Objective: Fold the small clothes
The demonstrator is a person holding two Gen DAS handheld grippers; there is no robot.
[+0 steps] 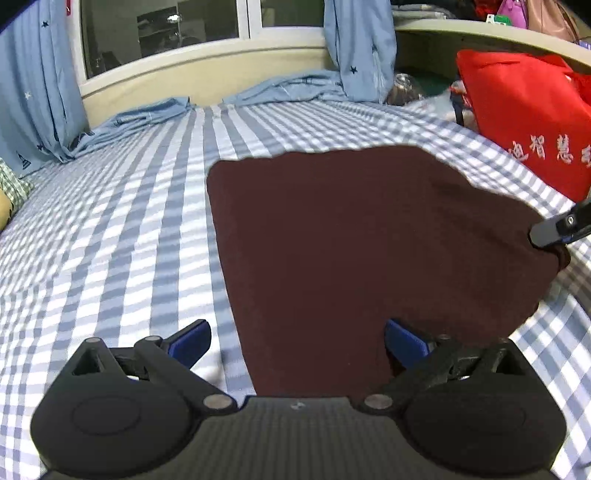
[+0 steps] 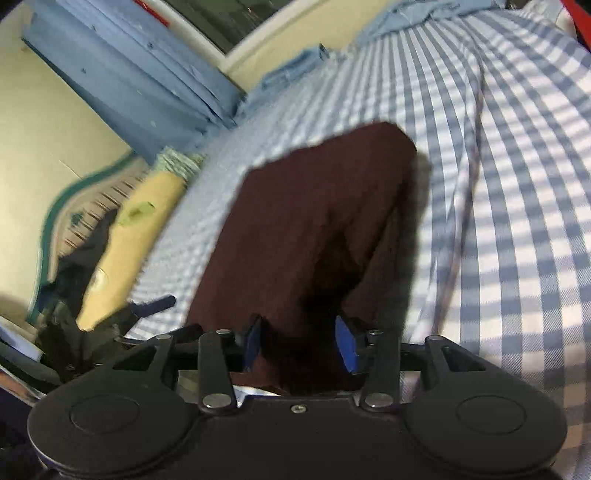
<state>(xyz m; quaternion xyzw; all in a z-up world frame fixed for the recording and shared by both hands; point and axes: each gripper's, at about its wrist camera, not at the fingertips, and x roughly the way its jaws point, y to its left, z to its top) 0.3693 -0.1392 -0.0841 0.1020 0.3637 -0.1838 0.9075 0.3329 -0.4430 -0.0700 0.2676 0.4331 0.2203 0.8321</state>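
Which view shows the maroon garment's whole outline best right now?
The left wrist view: the maroon garment lies flat with nearly its full outline visible. The right wrist view shows it blurred, foreshortened and partly shadowed.

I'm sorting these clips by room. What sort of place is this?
Most likely a bedroom: a dark maroon garment lies on a bed with a blue-and-white checked sheet, under a window hung with blue star-print curtains.
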